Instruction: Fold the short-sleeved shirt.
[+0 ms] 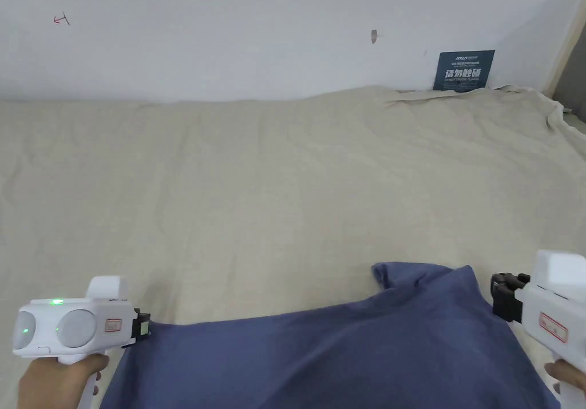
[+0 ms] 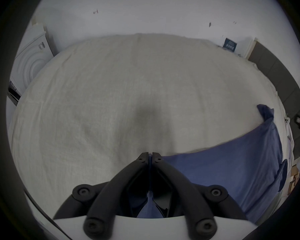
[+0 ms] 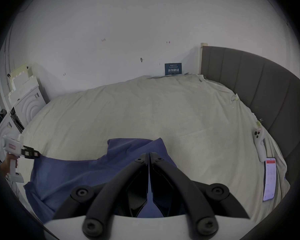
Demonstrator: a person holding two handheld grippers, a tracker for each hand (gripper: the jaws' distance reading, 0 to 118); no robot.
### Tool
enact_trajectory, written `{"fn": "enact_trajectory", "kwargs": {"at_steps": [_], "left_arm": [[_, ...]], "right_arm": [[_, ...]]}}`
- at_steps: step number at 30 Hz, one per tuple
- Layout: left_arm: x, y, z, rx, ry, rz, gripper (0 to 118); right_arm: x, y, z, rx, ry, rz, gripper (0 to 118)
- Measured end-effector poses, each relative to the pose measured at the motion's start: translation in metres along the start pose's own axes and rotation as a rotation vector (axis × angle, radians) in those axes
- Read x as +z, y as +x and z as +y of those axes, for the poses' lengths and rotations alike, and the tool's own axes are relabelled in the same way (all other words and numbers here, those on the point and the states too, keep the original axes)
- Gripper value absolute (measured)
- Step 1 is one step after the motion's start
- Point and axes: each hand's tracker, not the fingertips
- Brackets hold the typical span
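A beige bed sheet covers the bed; at its near edge a blue short-sleeved shirt hangs stretched between the two grippers. The left gripper pinches the shirt's left corner — jaws pressed together on cloth. The right gripper clamps the opposite corner, jaws likewise closed on fabric.

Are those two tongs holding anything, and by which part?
Yes. Both are shut on the blue shirt: the left tongs pinch its left edge, the right tongs its right edge near the raised corner. Which part of the garment that is cannot be told.
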Motion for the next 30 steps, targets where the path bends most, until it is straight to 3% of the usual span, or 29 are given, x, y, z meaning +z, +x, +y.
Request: {"fn": "enact_trajectory", "kwargs": {"at_steps": [2, 4, 5, 13, 16, 20, 22, 23, 24, 30], "left_arm": [[0.013, 0.002, -0.002, -0.018, 0.02, -0.007, 0], [0.025, 0.003, -0.003, -0.032, 0.045, -0.009, 0], [0.03, 0.003, -0.003, -0.032, 0.05, -0.011, 0], [0.046, 0.0, -0.006, -0.02, 0.08, -0.024, 0], [0.045, -0.001, -0.008, -0.003, 0.072, -0.028, 0], [0.043, -0.004, -0.012, 0.014, 0.065, -0.028, 0], [0.044, -0.005, -0.014, 0.025, 0.066, -0.029, 0], [0.044, -0.006, -0.015, 0.033, 0.066, -0.03, 0], [0.045, -0.007, -0.015, 0.04, 0.069, -0.031, 0], [0.05, -0.012, -0.025, 0.083, 0.076, -0.028, 0]], "right_arm": [[-0.024, 0.004, 0.006, 0.021, -0.055, -0.021, 46], [-0.047, 0.008, 0.008, 0.021, -0.088, -0.029, 98], [-0.058, 0.01, 0.009, 0.02, -0.104, -0.039, 105], [-0.12, 0.015, 0.004, 0.13, -0.229, -0.062, 105], [-0.13, 0.012, 0.001, 0.142, -0.261, -0.06, 100], [-0.135, 0.009, -0.005, 0.122, -0.284, -0.039, 73], [-0.131, 0.006, -0.005, 0.104, -0.275, -0.007, 37], [-0.126, 0.002, -0.006, 0.12, -0.255, -0.021, 8], [-0.119, -0.001, -0.005, 0.155, -0.221, -0.026, 1], [-0.07, -0.003, 0.005, 0.19, -0.168, 0.026, 1]]}}
